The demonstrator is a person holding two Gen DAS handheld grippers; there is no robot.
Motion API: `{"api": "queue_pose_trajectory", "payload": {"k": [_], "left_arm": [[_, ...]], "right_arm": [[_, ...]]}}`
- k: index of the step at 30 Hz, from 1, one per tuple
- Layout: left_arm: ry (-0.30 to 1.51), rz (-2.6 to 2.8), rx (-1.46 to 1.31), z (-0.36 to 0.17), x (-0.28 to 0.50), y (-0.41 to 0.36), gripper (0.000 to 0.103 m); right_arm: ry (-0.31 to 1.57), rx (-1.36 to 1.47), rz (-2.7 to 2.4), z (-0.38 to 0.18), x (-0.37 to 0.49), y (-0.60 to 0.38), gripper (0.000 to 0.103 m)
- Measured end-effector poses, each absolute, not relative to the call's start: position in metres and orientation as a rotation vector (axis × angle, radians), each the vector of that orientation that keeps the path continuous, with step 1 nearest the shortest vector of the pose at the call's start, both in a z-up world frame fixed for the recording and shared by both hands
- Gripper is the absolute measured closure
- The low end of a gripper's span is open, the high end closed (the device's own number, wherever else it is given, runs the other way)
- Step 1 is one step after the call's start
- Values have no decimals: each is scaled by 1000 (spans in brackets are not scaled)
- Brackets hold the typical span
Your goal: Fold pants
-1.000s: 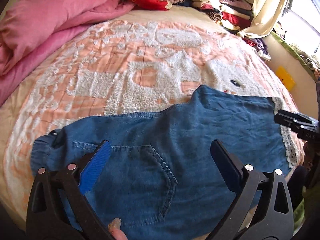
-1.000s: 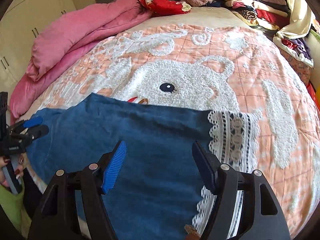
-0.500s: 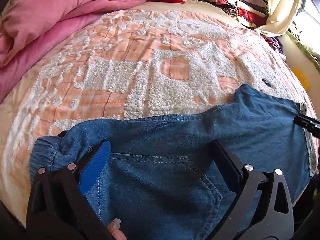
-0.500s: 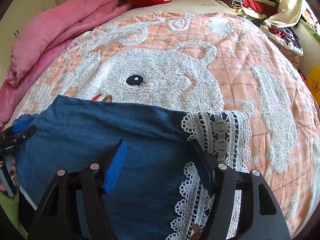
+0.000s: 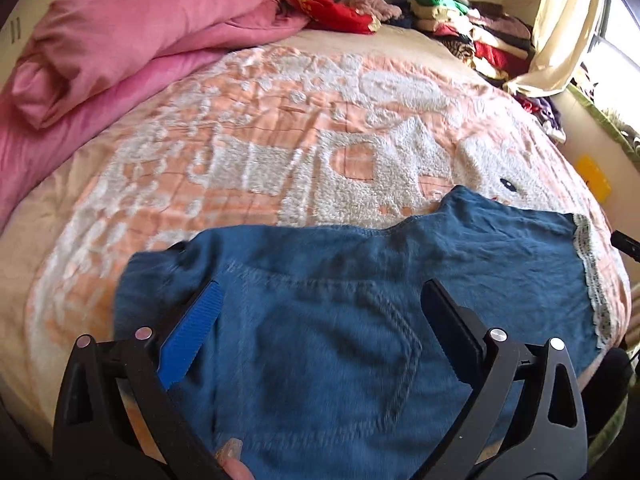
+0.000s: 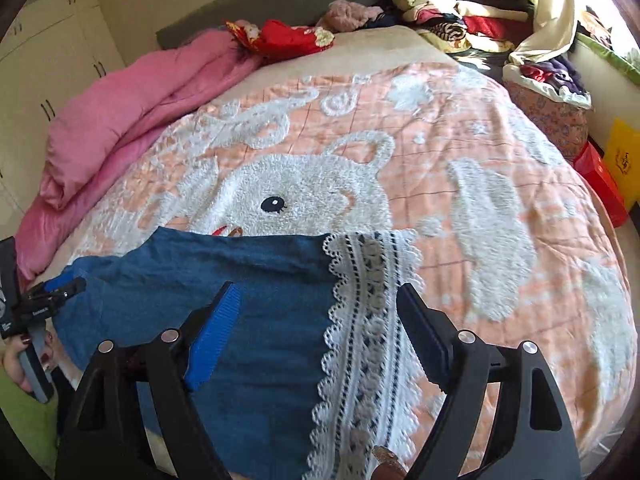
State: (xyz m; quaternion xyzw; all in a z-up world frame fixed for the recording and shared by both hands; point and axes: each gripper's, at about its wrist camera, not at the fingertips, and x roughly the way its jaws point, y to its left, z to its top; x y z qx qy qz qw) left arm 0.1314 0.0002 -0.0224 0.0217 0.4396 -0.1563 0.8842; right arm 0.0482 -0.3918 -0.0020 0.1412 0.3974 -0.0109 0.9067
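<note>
Blue denim pants lie flat along the near edge of the bed, back pocket up, with a white lace hem at the right. My left gripper hovers open over the pocket end, with nothing between its fingers. In the right wrist view the pants end in the same lace hem. My right gripper is over that hem with its jaws opening and its pads off the cloth. The left gripper shows at the far left, held by a hand.
A peach bedspread with a white plush bunny covers the bed. A pink duvet is bunched at the back left. Stacked clothes and a red garment lie at the headboard. A yellow bag stands beside the bed at right.
Both grippers have drawn back from the pants, which now look smaller and lie flat. The right jaws have spread wider. The left jaws stay open.
</note>
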Motion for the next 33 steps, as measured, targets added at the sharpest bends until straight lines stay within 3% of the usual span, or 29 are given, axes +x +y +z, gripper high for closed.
{"api": "queue_pose_trajectory", "payload": {"k": [13, 33], "left_arm": [[845, -341, 102, -2, 80, 3, 9], [969, -328, 284, -62, 54, -28, 9]], "right_arm": [[793, 236, 20, 8, -10, -358, 23], [920, 137, 64, -33, -4, -312, 23]]}}
